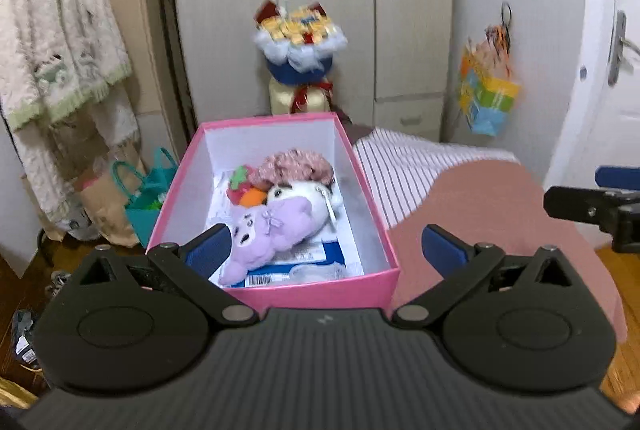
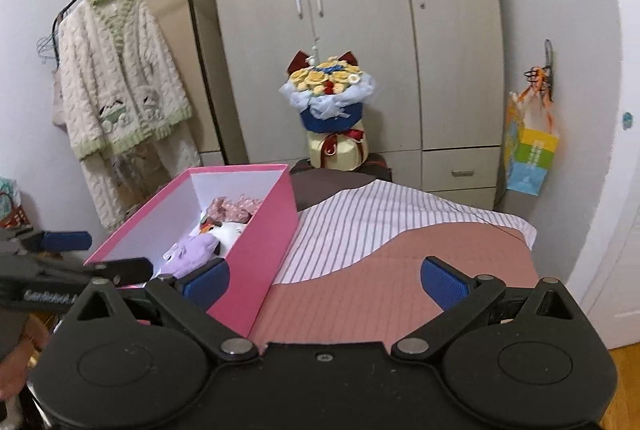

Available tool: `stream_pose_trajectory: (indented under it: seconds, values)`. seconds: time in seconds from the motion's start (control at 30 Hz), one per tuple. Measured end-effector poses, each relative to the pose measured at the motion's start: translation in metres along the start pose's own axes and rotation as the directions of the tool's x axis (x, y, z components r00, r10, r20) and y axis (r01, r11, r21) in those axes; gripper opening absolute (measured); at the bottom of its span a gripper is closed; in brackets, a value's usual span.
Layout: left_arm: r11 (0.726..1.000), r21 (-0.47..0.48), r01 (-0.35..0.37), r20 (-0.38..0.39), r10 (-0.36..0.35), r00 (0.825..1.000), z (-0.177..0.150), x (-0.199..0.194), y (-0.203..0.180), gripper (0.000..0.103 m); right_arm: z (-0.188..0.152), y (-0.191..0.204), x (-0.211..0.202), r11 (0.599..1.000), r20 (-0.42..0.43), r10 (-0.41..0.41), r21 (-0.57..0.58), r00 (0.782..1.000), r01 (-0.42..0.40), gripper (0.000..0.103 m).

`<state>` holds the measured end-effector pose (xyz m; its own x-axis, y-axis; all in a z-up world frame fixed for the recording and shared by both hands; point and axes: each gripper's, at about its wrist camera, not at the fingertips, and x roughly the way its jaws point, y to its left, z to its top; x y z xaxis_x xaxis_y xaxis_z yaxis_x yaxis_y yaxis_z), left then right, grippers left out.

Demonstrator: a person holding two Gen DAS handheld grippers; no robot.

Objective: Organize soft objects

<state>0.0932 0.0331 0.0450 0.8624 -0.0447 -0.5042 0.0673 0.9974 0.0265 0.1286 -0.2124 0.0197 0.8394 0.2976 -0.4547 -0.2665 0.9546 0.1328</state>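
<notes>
- A bedroom corner holds a tall beige three-door wardrobe (image 2: 352,30), with a fluffy cream cardigan trimmed in green (image 2: 120,78) hanging on a black clothes rail to its left.
- In front of the wardrobe stands a bouquet of yellow roses wrapped in blue and white (image 2: 330,98); a colourful paper gift bag (image 2: 528,154) hangs on the wall to the right.
- A cloth in dusty pink and white with thin dark stripes (image 2: 400,254) covers the work surface.
- An open pink cardboard box with a white interior (image 1: 276,290) sits on the cloth's left part.
- Inside the box lie a lilac plush toy (image 1: 272,230), a white plush toy (image 1: 304,198) just behind it, a red strawberry plush with an orange piece (image 1: 244,190), and a pink frilly fabric bundle (image 1: 296,166) at the back, all pressed together over printed papers.
- The left gripper (image 1: 326,250) hovers above the box's near end, its blue-padded fingers spread wide and empty.
- The right gripper (image 2: 324,280) is over the cloth beside the box's right wall, fingers likewise wide apart, holding nothing.
- A teal tote bag (image 1: 148,190) stands on the floor left of the box.
</notes>
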Motion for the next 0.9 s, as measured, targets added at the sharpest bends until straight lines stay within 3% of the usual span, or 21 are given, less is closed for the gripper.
stream_pose_trajectory:
  seconds: [0.1,0.3,0.43,0.7,0.9]
  values:
    - [0.999,-0.024,-0.034,0.07,0.035,0.997,-0.01,-0.009,-0.005,0.103,-0.007,0.0,-0.007,0.999,0.021,-0.033,0.004,0.999,0.033,0.103]
    - [0.995,-0.098,-0.012,0.078,0.02,0.997,-0.028,-0.006,-0.003,0.103,-0.025,0.008,-0.018,0.998,0.029,-0.051,-0.028,0.998,0.052,0.103]
    - [0.995,-0.078,-0.064,0.114,0.072,0.991,-0.034,-0.011,-0.006,0.103,-0.031,0.017,-0.026,0.992,0.065,-0.102,-0.066,0.993,0.106,0.103]
    - [0.996,-0.036,-0.077,0.136,0.081,0.987,-0.043,-0.022,-0.015,0.103,-0.039,0.024,-0.04,0.977,0.124,-0.181,-0.089,0.976,0.192,0.103]
    - [0.996,-0.033,-0.08,0.133,0.084,0.988,-0.047,-0.025,-0.018,0.103,-0.043,0.027,-0.049,0.973,0.144,-0.199,-0.087,0.969,0.212,0.103]
